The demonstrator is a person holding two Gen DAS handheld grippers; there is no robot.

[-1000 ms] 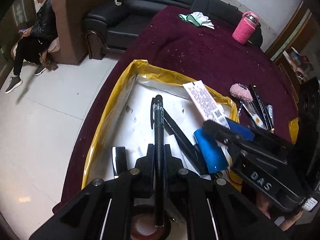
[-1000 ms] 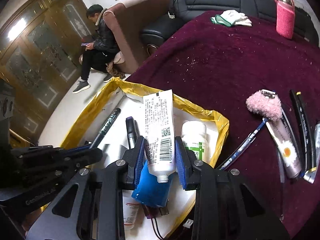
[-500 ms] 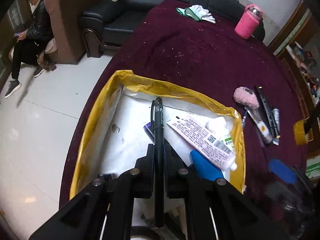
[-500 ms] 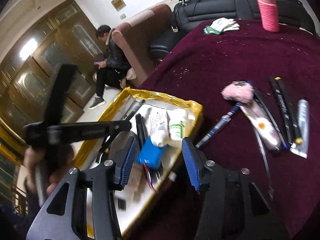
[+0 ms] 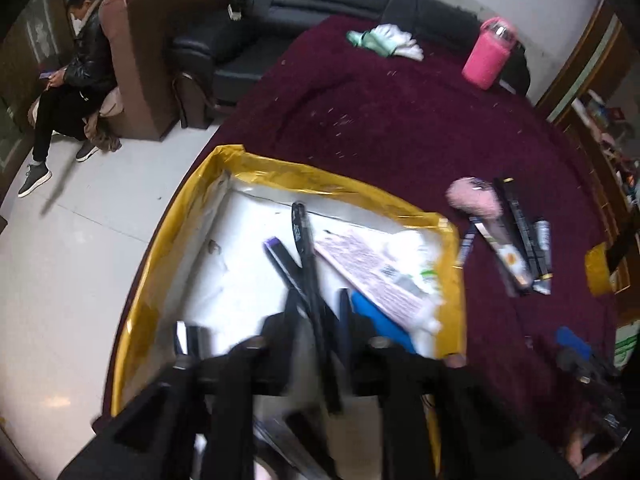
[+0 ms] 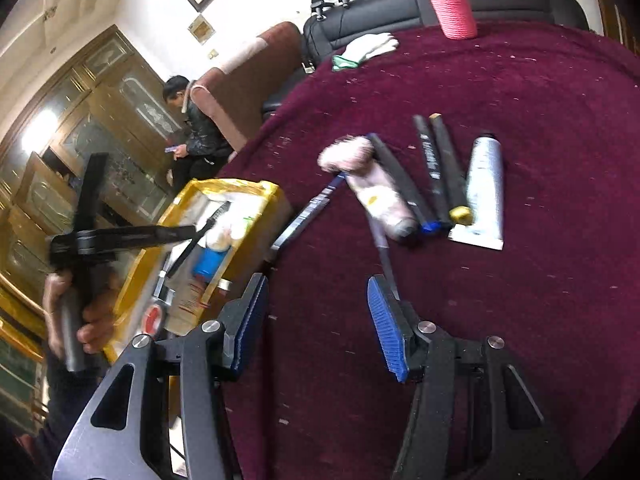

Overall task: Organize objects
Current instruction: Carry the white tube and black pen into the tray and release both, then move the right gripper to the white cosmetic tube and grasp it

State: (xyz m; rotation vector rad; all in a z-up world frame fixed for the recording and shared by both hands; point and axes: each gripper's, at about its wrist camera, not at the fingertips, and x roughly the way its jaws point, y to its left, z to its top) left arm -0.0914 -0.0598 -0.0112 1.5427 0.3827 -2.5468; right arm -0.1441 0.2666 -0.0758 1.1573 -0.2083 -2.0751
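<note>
In the left wrist view my left gripper [image 5: 320, 344] hangs over the yellow-rimmed box [image 5: 320, 178]. Its jaws are opening, and a black pen [image 5: 316, 300] leans loose between them, no pad pressing on it. A white printed tube [image 5: 372, 268] and a blue item [image 5: 380, 320] lie in the box. My right gripper [image 6: 318, 320] hovers over the maroon cloth with its jaws opening and nothing between the blue pads. Just beyond it lie a pink fluffy pen [image 6: 348, 154], a cream tube [image 6: 380, 200], black pens [image 6: 436, 168] and a silver tube [image 6: 482, 192].
The box [image 6: 228, 184] sits at the table's left edge, above a white tiled floor. A pink bottle [image 6: 452, 0] and white gloves [image 6: 368, 46] lie at the far side. A person [image 5: 76, 80] sits in an armchair beside a black sofa [image 5: 320, 4].
My left jaws have spread and the black pen has tipped sideways out of their grip. My right gripper dropped the white tube in the box, widened, and swung right over the cloth.
</note>
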